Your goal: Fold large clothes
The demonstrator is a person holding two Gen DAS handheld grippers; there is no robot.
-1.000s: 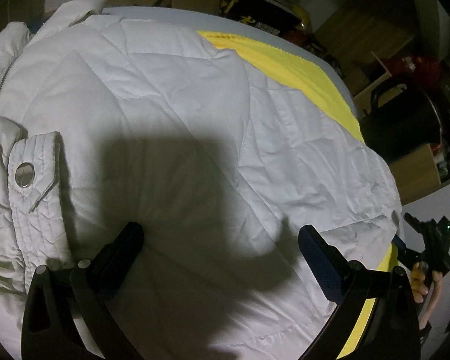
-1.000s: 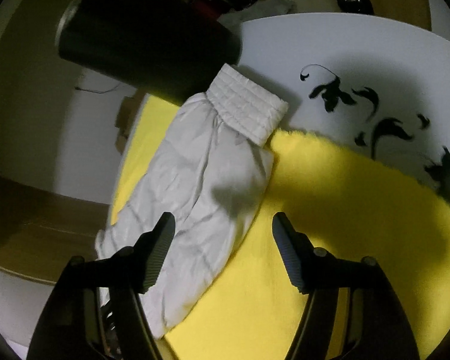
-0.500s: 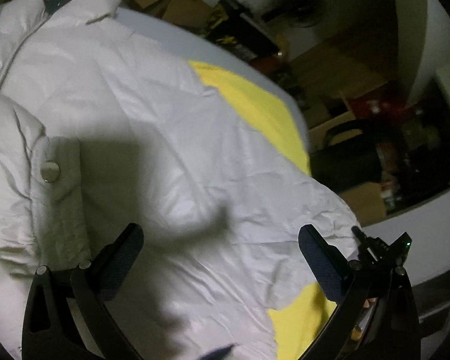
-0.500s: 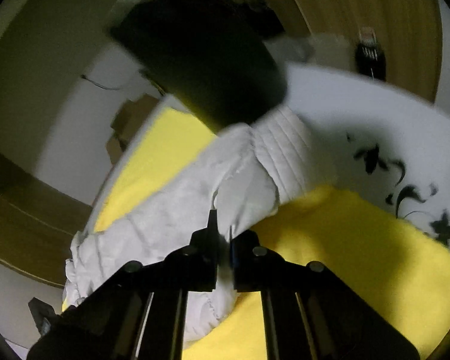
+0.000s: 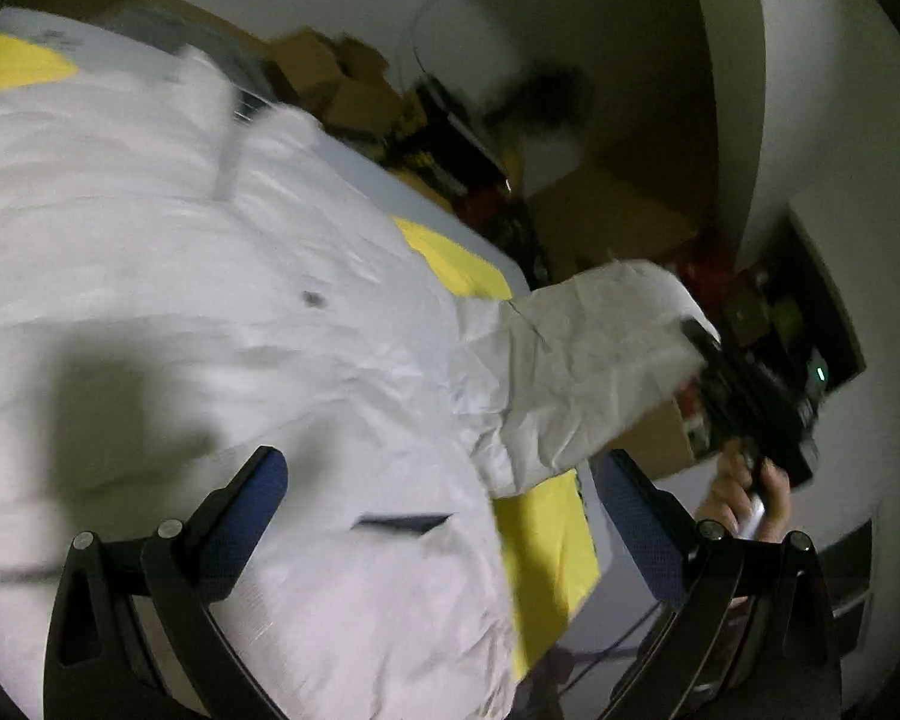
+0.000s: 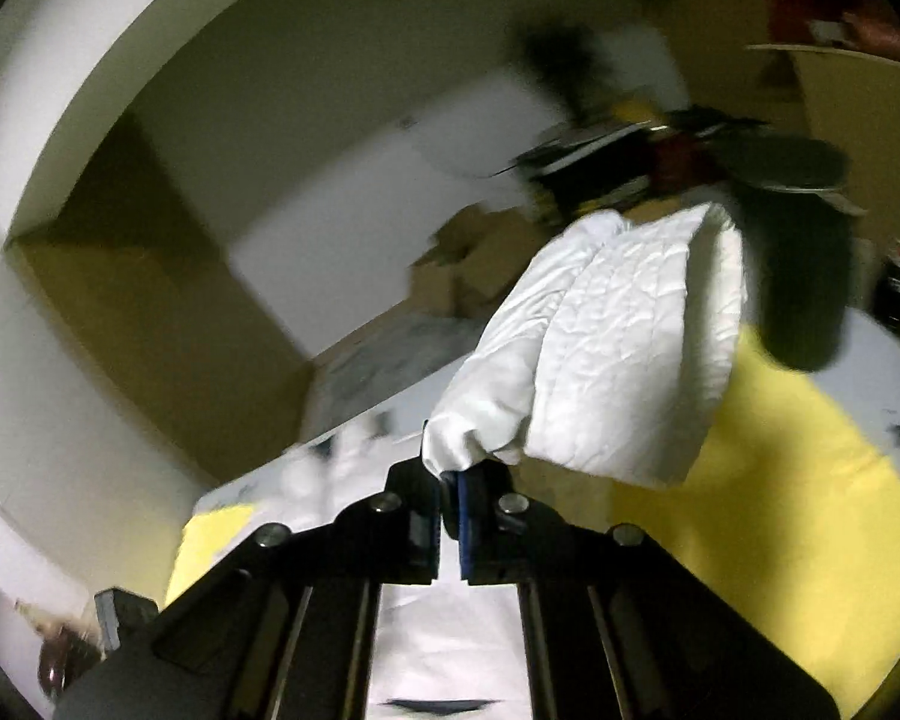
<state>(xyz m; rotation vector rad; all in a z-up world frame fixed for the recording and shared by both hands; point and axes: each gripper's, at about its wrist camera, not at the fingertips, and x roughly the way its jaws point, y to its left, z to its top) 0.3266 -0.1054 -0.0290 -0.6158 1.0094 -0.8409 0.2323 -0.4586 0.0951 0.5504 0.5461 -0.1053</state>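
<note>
Fingers of the right gripper (image 6: 450,495) pinch the white jacket's sleeve (image 6: 624,348), raised ahead of them; the left gripper (image 5: 444,498) hovers spread over the jacket (image 5: 222,312).

I see the jacket (image 5: 222,324) as white quilted cloth, crinkled, faint sheen; its sleeve (image 6: 624,354) at 1 o'clock shows stitched channels. Yellow cloth (image 6: 810,516) beneath looks matt, fuzzy. My left gripper (image 5: 444,504) is matt black plastic with textured blue pads (image 5: 636,516) and metal screws.
</note>
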